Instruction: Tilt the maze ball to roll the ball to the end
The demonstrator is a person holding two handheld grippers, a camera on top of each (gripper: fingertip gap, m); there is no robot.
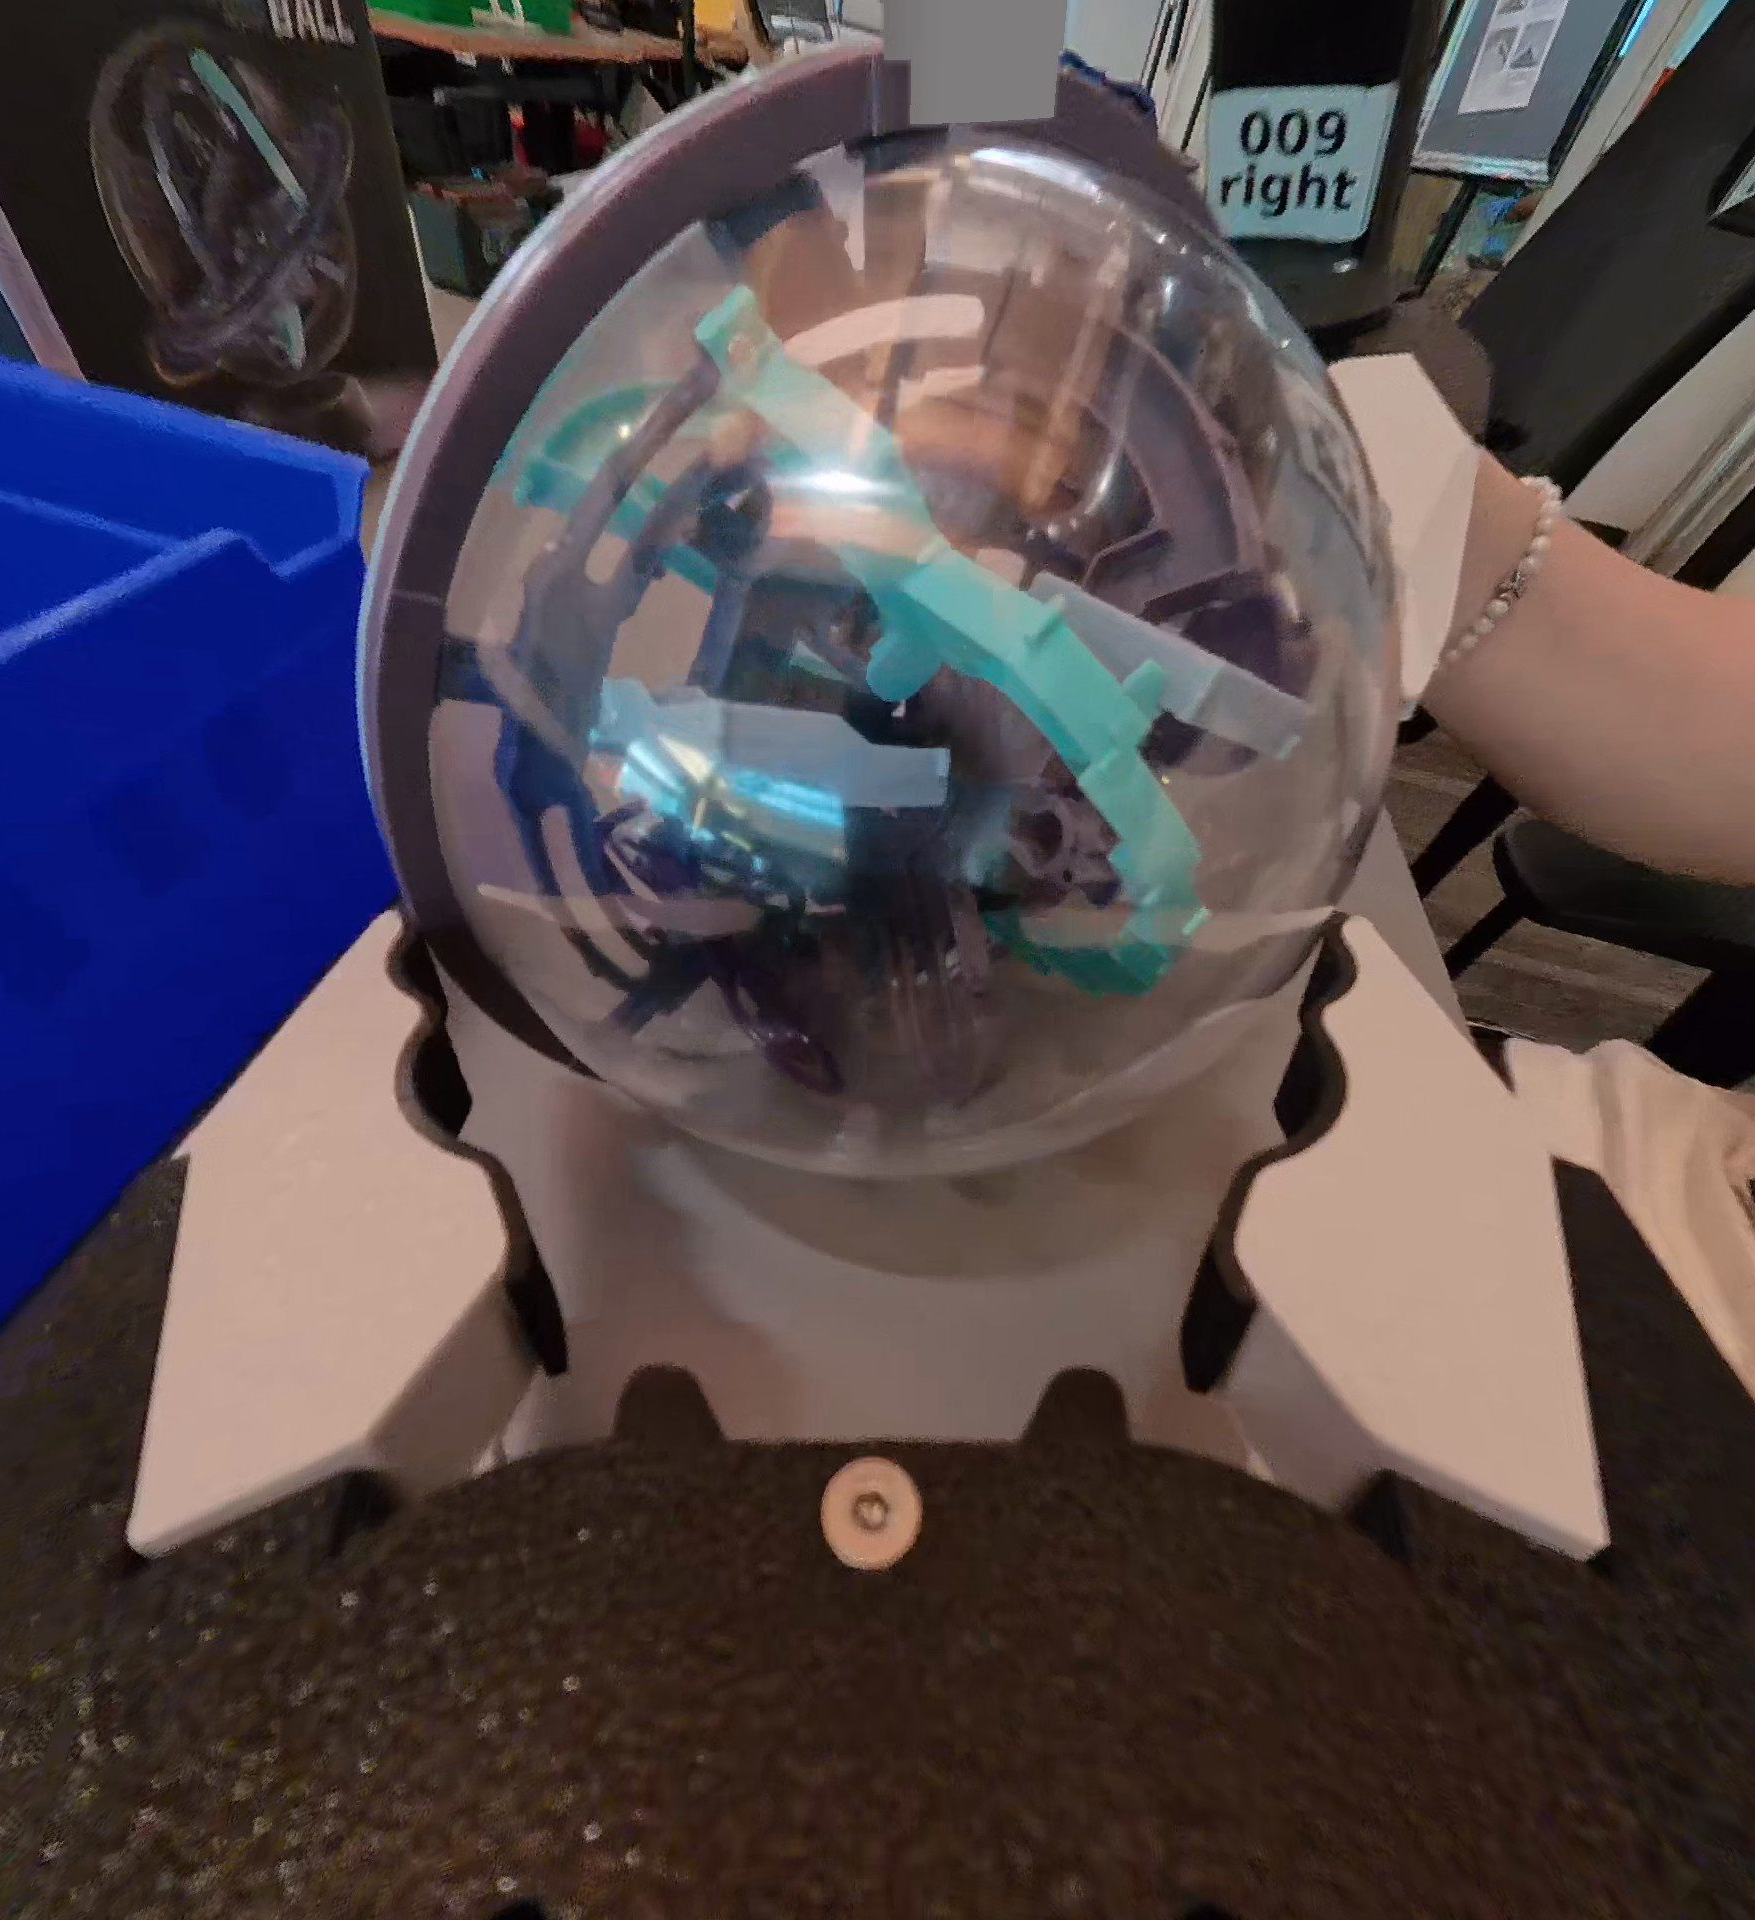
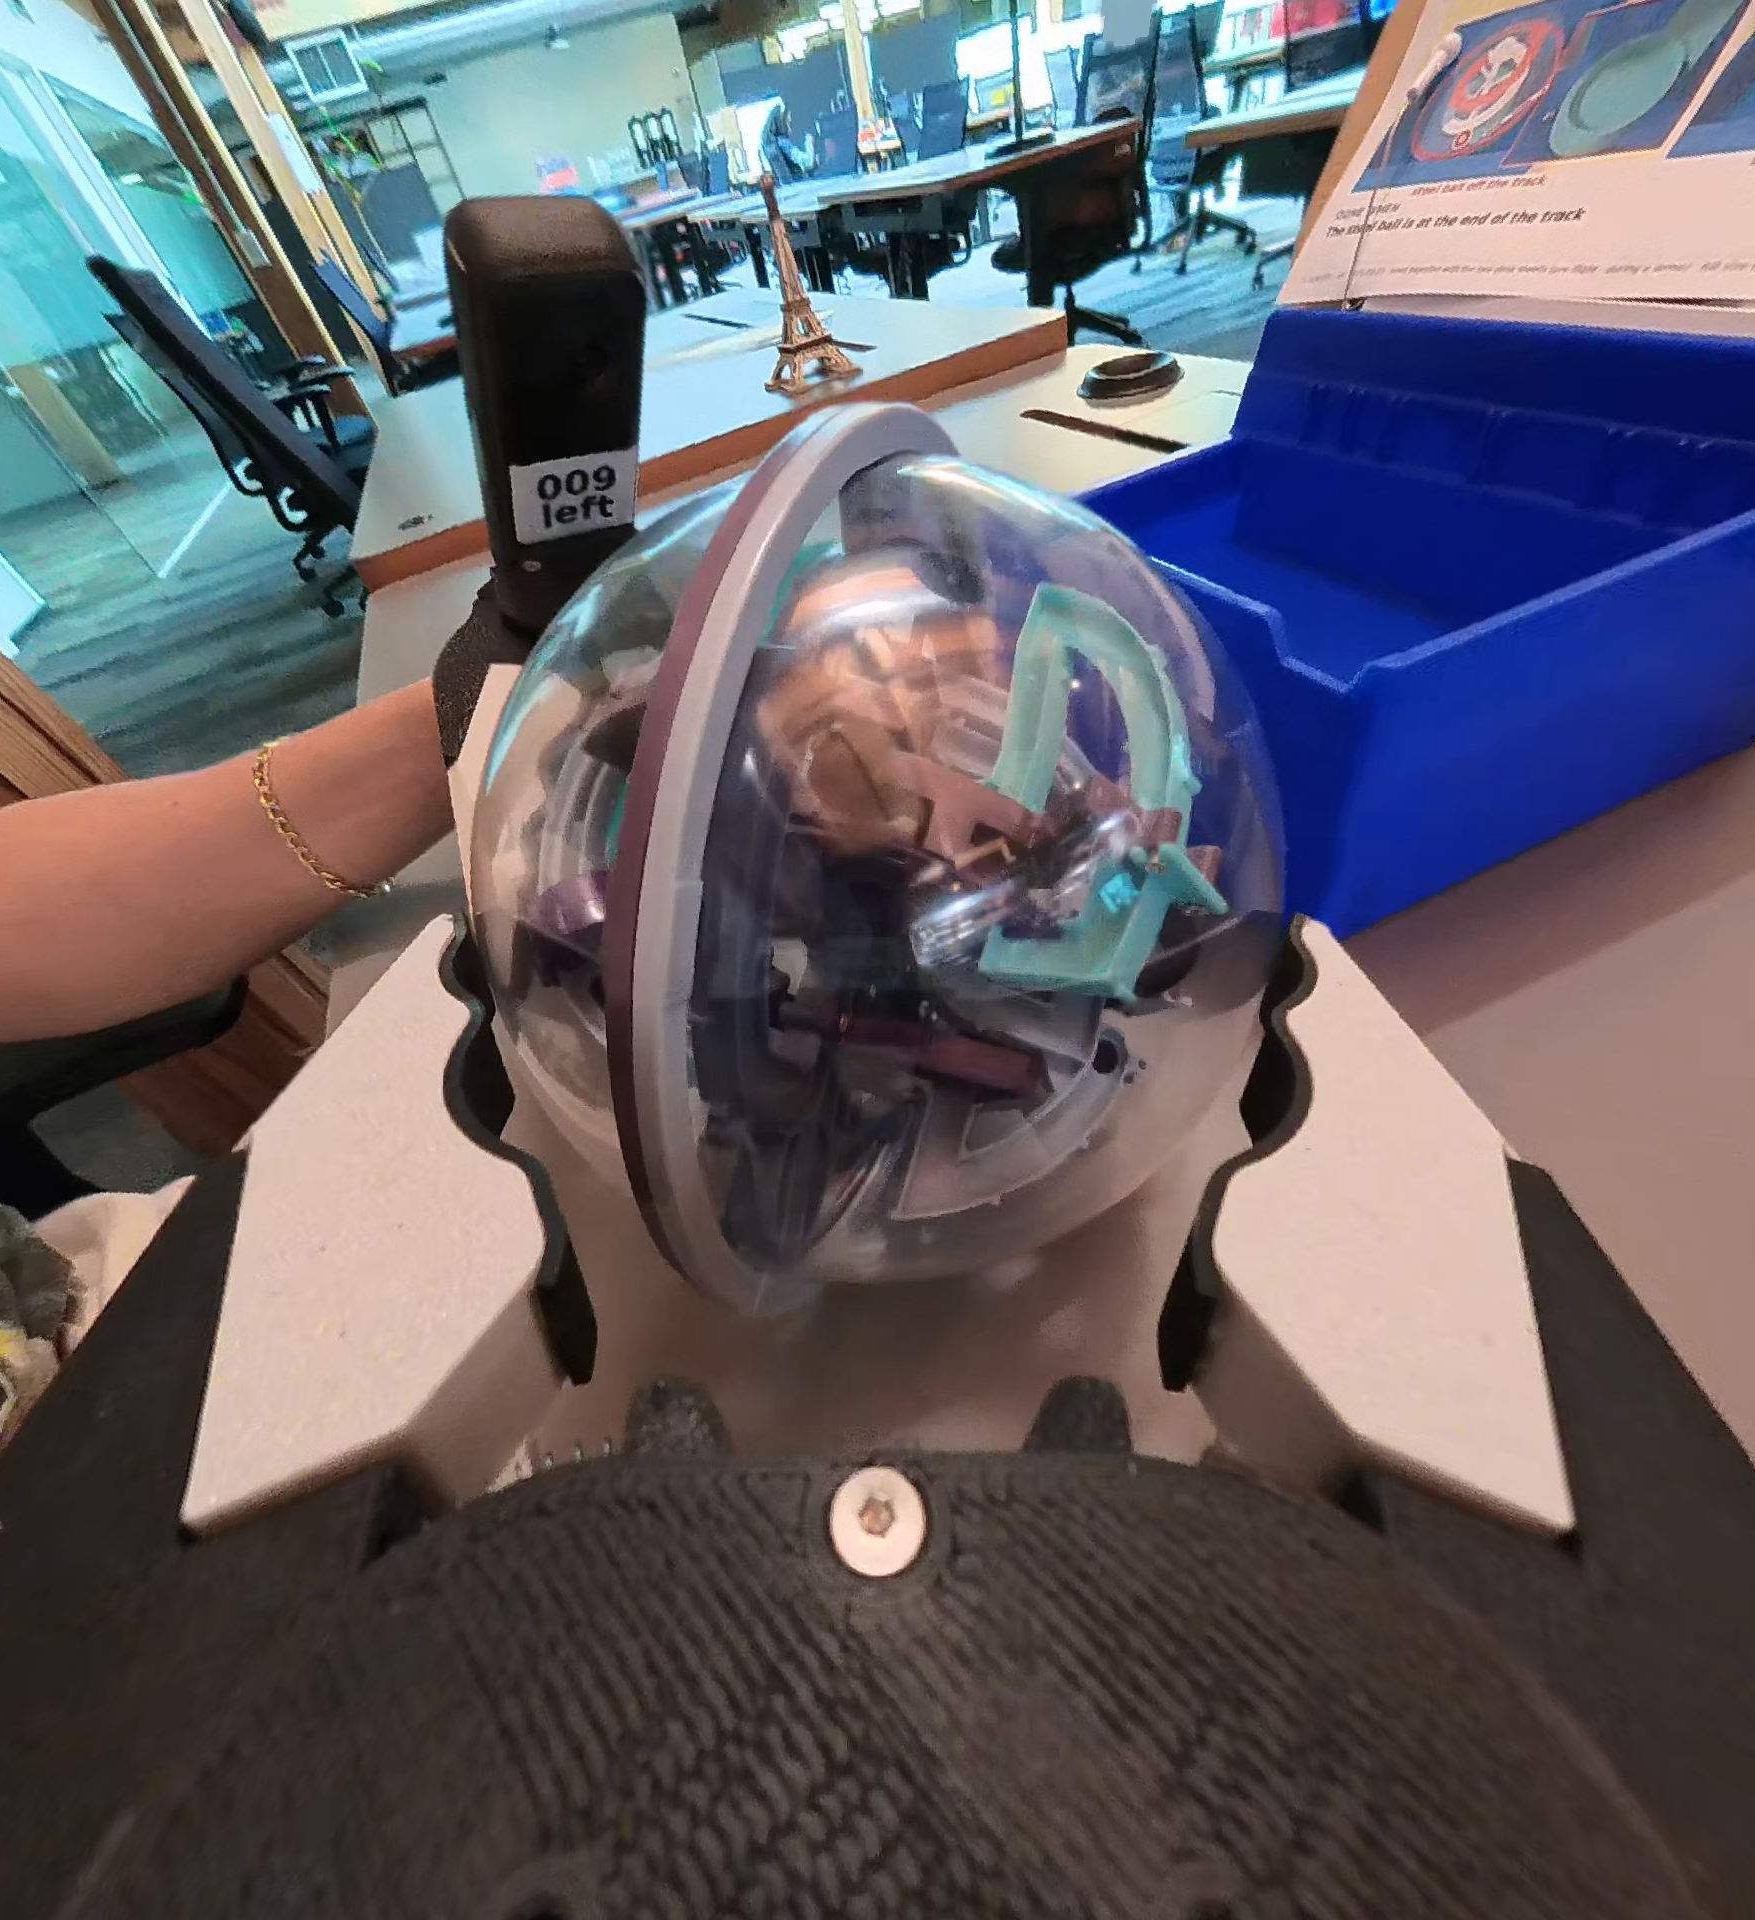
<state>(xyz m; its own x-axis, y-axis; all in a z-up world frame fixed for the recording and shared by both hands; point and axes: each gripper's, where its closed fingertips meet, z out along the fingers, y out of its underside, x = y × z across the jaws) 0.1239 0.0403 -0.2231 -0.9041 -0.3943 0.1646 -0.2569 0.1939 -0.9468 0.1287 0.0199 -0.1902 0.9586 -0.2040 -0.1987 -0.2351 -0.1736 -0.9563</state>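
Note:
The maze ball (image 1: 883,665) is a clear sphere with a grey-purple equator ring and teal, purple and grey tracks inside. It is held up off the table. My left gripper (image 1: 878,966) has its two fingers pressed on the sphere's lower sides. My right gripper (image 2: 878,951) holds the same maze ball (image 2: 883,862) the same way from the opposite side. The ring runs tilted, nearly upright, in both views. The right gripper's black handle (image 1: 1288,156) shows behind the ball, and the left gripper's handle (image 2: 540,416) likewise. I cannot pick out the small ball inside with certainty.
A blue plastic bin (image 1: 125,727) stands close beside the ball; it also shows in the right wrist view (image 2: 1475,623). The white table (image 2: 1600,1091) lies below. The person's forearms (image 1: 1631,707) (image 2: 125,862) reach in. A small tower model (image 2: 800,312) and a printed sheet (image 2: 1579,156) stand farther back.

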